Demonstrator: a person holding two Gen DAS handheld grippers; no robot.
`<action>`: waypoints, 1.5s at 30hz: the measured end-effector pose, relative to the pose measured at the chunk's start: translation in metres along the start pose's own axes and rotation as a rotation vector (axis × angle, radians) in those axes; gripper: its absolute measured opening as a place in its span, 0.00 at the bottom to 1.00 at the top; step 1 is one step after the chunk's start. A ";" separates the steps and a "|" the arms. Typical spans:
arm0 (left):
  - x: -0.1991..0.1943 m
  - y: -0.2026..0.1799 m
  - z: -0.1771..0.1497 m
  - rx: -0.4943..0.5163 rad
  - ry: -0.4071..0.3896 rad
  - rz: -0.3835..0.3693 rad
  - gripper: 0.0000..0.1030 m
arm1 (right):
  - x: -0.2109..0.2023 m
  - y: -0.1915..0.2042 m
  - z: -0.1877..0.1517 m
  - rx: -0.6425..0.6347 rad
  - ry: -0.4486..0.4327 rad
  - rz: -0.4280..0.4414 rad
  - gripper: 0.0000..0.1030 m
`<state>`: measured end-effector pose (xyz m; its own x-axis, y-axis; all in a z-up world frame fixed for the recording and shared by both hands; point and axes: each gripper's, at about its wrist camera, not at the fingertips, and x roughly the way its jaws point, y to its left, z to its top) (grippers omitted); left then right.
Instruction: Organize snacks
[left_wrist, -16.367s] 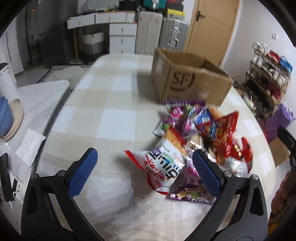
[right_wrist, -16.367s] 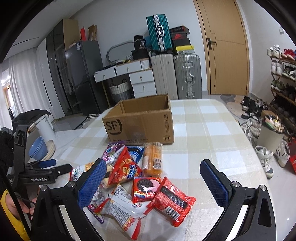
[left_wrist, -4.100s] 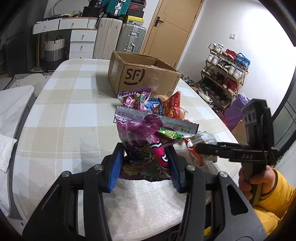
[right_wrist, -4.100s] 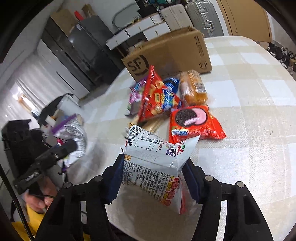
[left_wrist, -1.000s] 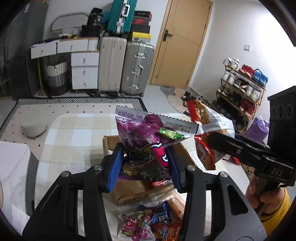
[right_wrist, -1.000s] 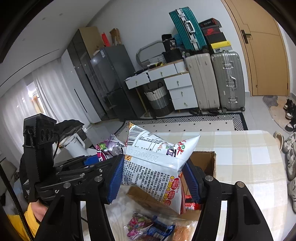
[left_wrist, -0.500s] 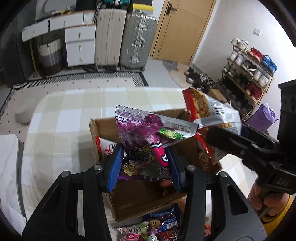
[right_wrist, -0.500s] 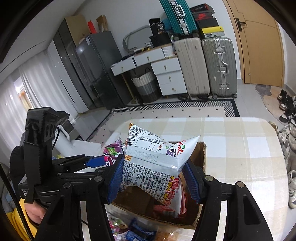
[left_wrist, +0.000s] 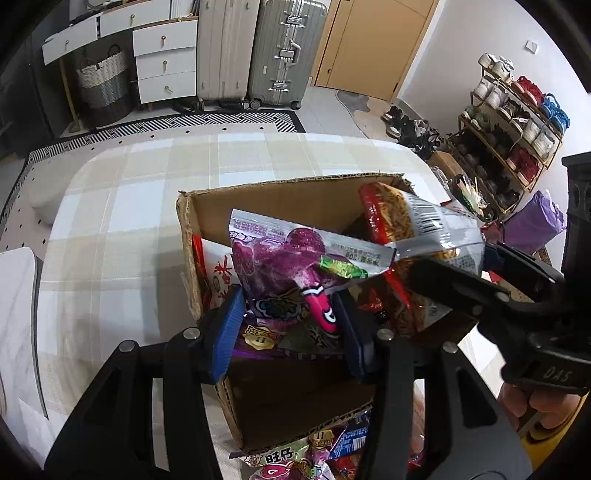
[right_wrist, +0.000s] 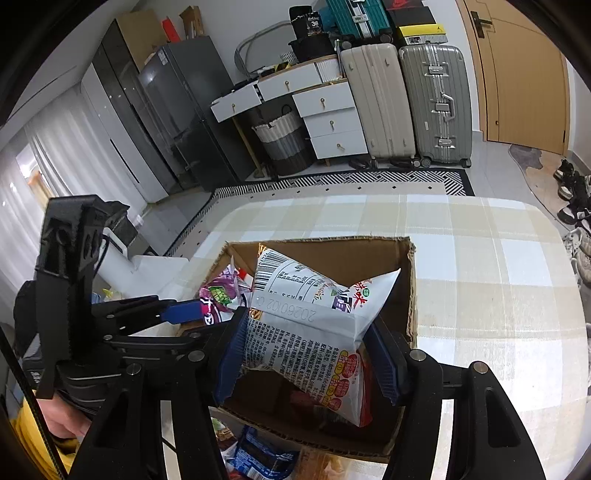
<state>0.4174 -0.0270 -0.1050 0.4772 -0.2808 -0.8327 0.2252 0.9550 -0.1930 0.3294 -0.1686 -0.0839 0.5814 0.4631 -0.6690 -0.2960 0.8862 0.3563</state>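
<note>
Both grippers hang over the open cardboard box (left_wrist: 188, 236) on the checked table. My left gripper (left_wrist: 288, 332) has a purple snack bag (left_wrist: 284, 266) between its blue pads; its jaws are opening, and the pads still touch the bag. My right gripper (right_wrist: 306, 354) is shut on a white and red noodle-snack bag (right_wrist: 306, 332), held just above the box (right_wrist: 410, 295). The left wrist view shows that bag (left_wrist: 417, 229) to the right of the purple one. In the right wrist view the purple bag (right_wrist: 218, 295) sits at the box's left wall. A white and red packet (left_wrist: 218, 273) lies inside.
Several loose snack packets (left_wrist: 295, 458) lie on the table in front of the box's near wall. The checked tablecloth (left_wrist: 110, 221) spreads left and behind the box. Suitcases (right_wrist: 432, 103), white drawers (right_wrist: 332, 122) and a shoe rack (left_wrist: 517, 129) stand beyond the table.
Both grippers have come down and forward with their bags, from well above the box to right over its opening. The box now fills the middle of both views.
</note>
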 end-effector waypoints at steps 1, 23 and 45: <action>0.003 0.000 0.000 0.000 0.003 -0.003 0.46 | 0.001 -0.001 0.000 0.003 0.004 -0.001 0.59; -0.060 0.008 -0.039 -0.032 -0.088 0.021 0.74 | 0.003 0.009 -0.002 0.009 0.047 -0.031 0.61; -0.180 -0.029 -0.100 0.011 -0.227 0.070 0.78 | -0.111 0.065 -0.010 -0.076 -0.163 -0.024 0.61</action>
<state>0.2395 0.0052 -0.0012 0.6704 -0.2289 -0.7058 0.1936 0.9722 -0.1315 0.2376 -0.1622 0.0073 0.7022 0.4399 -0.5598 -0.3335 0.8979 0.2873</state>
